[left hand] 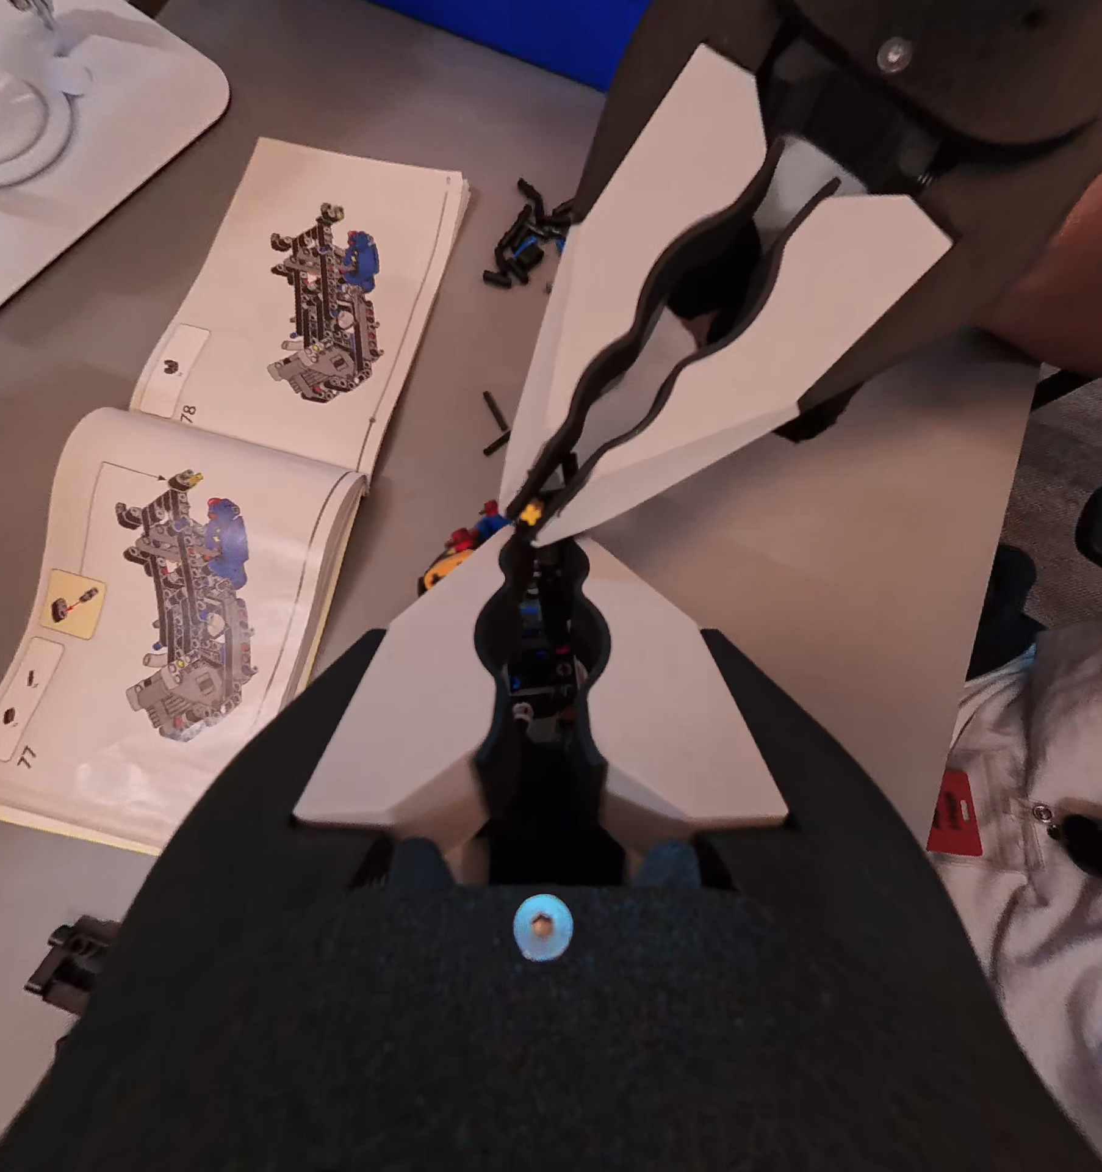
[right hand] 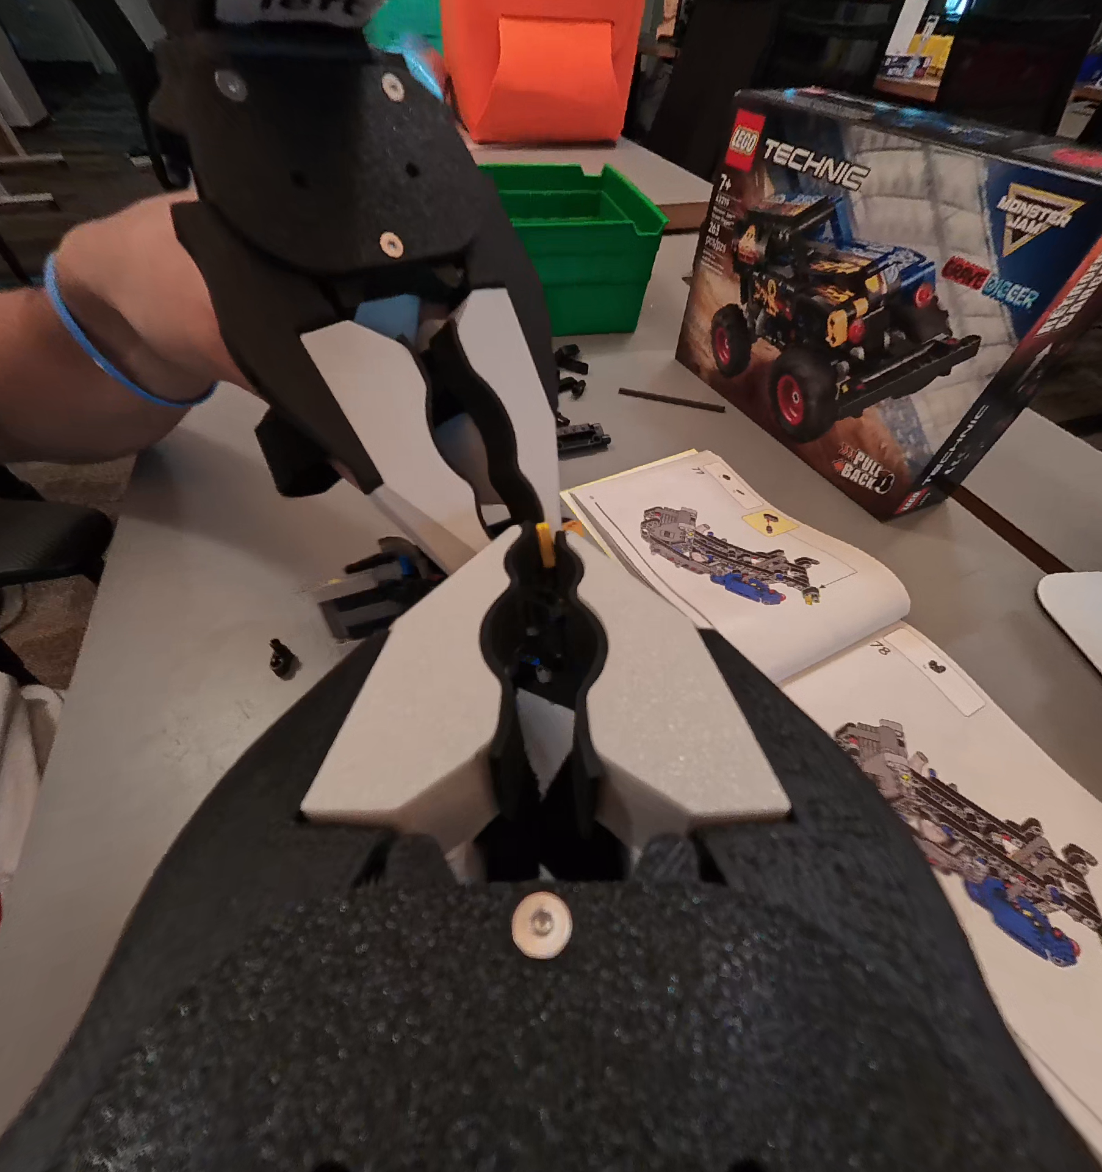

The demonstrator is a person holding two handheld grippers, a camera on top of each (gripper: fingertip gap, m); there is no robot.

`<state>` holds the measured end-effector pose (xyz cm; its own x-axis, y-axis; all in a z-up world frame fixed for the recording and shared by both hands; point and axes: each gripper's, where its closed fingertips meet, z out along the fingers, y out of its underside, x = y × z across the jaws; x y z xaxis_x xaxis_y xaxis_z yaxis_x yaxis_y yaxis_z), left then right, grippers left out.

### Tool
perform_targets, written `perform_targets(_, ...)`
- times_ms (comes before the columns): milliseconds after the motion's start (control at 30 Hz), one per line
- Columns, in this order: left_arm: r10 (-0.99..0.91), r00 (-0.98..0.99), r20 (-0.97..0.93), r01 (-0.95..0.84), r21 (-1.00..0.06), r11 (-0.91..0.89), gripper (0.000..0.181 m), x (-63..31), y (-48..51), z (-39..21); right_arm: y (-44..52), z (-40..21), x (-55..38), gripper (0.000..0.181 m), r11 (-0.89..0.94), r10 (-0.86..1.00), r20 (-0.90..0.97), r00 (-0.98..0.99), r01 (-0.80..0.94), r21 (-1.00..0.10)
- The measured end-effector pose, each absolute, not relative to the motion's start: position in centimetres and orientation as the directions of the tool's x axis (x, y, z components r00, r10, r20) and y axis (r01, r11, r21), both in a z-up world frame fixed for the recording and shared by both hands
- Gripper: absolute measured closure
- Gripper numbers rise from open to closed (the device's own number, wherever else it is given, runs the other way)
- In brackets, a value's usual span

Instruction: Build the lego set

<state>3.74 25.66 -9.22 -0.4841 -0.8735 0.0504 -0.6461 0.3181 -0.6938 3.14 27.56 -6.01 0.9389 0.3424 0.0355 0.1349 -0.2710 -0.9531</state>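
Two black-and-white foam-padded grippers meet tip to tip above the grey table (right hand: 174, 634). The right gripper (right hand: 543, 539) pinches a small yellow peg (right hand: 543, 544); the left gripper (left hand: 523, 539), nearly closed, clamps the dark lego chassis (left hand: 539, 672). An open instruction booklet (left hand: 219, 444) lies left.

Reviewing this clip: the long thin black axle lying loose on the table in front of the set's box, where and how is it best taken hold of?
Grip the axle near its middle, coming from straight above with the fingers across its width. It lies flat on the table, thin and straight, with bare surface on both long sides, so a mid-length pinch should keep it from tipping.
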Motion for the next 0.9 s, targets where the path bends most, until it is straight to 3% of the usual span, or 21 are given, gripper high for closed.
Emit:
perform_targets(33,-0.869,-0.493,0.050,-0.636,-0.701,0.321,0.176,3.7,25.7,-9.1,27.5,-5.9,3.0,0.176,-0.271,0.350,0.010,0.937,0.112,-0.956)
perform_targets(200,-0.852,-0.518,0.071,-0.594,-0.747,0.298,0.176,3.5,26.3,-8.4,26.9,-3.9,4.3,0.147,-0.163,0.420,-0.097,0.902,-0.030,-0.986)
perform_targets(267,-0.839,-0.535,0.100,-0.554,-0.791,0.259,0.177,3.4,26.5,-7.4,26.4,-3.7,5.5,0.148,-0.149,0.468,-0.168,0.867,-0.111,-0.983)
perform_targets(367,-0.800,-0.580,0.151,-0.445,-0.882,0.157,0.177,3.3,26.7,-5.1,25.6,-5.8,4.7,0.147,-0.286,0.599,-0.324,0.732,-0.183,-0.941)
perform_targets(467,-0.755,-0.624,0.202,-0.367,-0.929,0.055,0.176,3.1,26.7,-4.3,25.4,-4.4,4.3,0.154,-0.224,0.663,-0.354,0.659,-0.276,-0.934)
perform_targets(667,-0.686,-0.652,0.323,-0.327,-0.936,-0.130,0.176,3.1,26.9,-3.8,25.9,-4.7,3.9,0.172,-0.127,0.643,-0.238,0.728,-0.205,-0.970)
perform_targets(900,-0.690,-0.640,0.338,-0.273,-0.940,-0.207,0.176,3.3,27.4,-3.7,26.1,-3.5,4.2,0.164,-0.091,0.655,-0.311,0.689,-0.336,-0.937)
